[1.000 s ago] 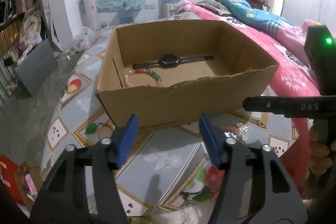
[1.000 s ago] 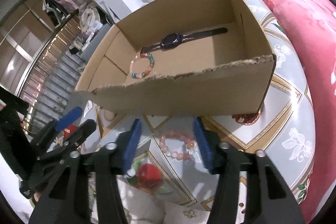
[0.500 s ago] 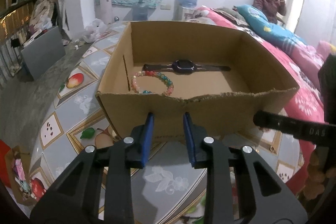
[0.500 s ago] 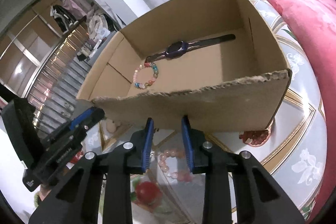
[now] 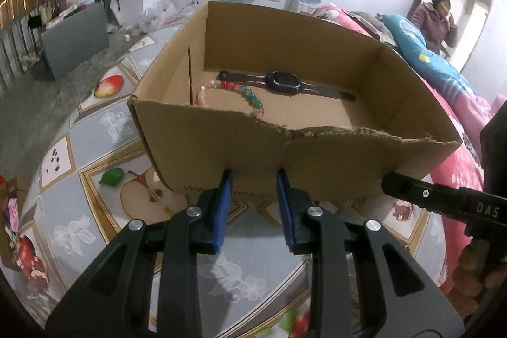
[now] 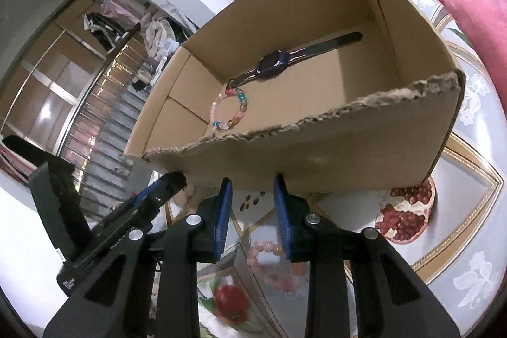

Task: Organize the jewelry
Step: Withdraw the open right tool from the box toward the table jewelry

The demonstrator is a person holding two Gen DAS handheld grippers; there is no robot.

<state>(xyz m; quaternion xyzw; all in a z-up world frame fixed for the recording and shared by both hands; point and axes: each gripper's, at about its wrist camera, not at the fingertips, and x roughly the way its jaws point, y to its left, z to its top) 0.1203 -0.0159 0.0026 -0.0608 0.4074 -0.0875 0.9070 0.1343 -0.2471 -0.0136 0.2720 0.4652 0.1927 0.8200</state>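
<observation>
- Left black gripper with blue pads (image 5: 253,176): jaws part-spread, nothing between; tips at near wall of open brown cardboard box (image 5: 317,157).
- Right gripper (image 6: 252,182): same gap, empty; pink bead bracelet (image 6: 269,262) on patterned tablecloth (image 6: 459,243) below, partly hidden, blurred.
- In box: dark wristwatch (image 5: 282,83) along far wall; multicoloured bead bracelet (image 6: 229,108) at left, cut off by torn rim in left view.

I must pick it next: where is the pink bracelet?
In the right wrist view, the pink bracelet lies on the tablecloth, outside the cardboard box, under the right claw.
</observation>
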